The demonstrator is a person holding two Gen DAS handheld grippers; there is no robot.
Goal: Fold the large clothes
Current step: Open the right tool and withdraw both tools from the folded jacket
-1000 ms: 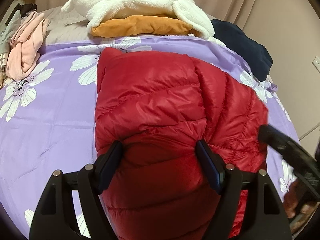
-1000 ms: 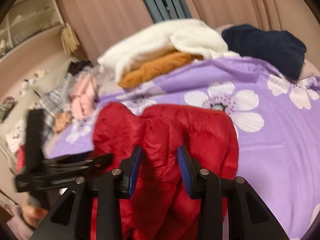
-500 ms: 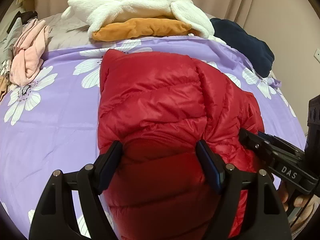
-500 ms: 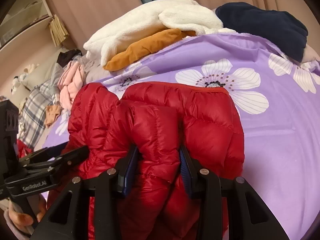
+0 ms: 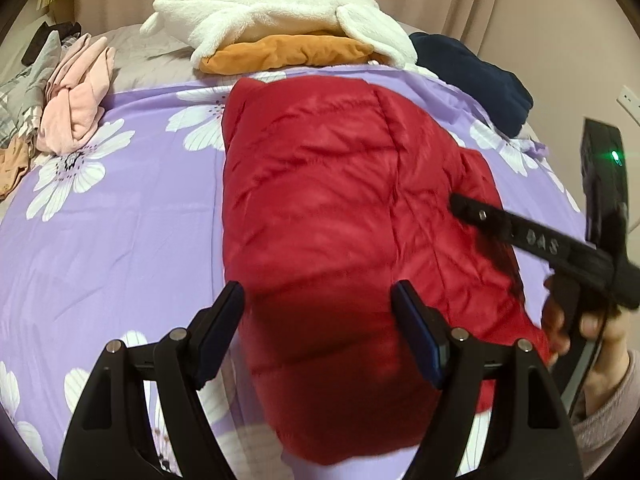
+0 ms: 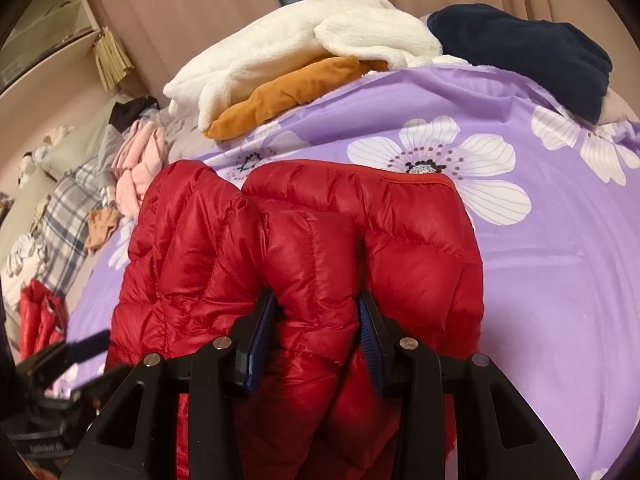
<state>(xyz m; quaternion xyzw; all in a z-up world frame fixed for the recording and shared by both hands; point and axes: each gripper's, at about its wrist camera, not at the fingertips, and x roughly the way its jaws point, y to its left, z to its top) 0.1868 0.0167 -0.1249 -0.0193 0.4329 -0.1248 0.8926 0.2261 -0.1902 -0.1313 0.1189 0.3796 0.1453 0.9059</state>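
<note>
A: Red puffer jacket (image 5: 340,208), folded into a bulky bundle, lying mid-bed on the purple flowered bedspread (image 5: 120,220). Best handled by keeping both grips level and pressing the air out before laying the fold flat.

B: Agreed. Left gripper (image 5: 318,320) spread wide around the near end, pads beside the fabric; actual squeeze impossible to tell. Right gripper (image 6: 318,316) pinching a ridge of padding.

A: Beyond: white fleece (image 5: 272,12) stacked over an orange garment (image 5: 288,52), navy garment (image 5: 480,76), pink clothes (image 5: 76,88); curtains behind.
</note>
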